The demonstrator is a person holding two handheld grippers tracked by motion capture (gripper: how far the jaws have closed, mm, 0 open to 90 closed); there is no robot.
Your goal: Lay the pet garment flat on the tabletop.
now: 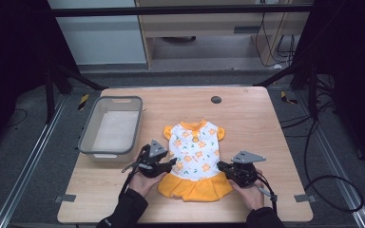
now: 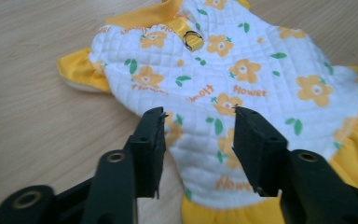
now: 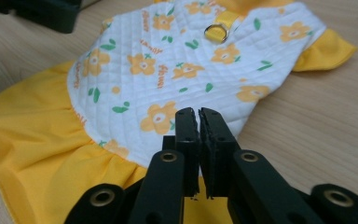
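Observation:
A small pet dress lies flat near the table's front edge, with a quilted white top printed with yellow flowers and a yellow frilled skirt. My left gripper is at its left side. In the left gripper view the jaws of the left gripper stand open over the white quilted dress, with nothing pinched. My right gripper is at the dress's right side, by the waist. In the right gripper view the right gripper is shut just above the dress, and no fabric shows between the pads.
A grey plastic basket stands at the table's left, just behind my left hand. A small black round disc sits near the far edge. Bare wood lies to the right of the dress. Cables trail on the floor at the right.

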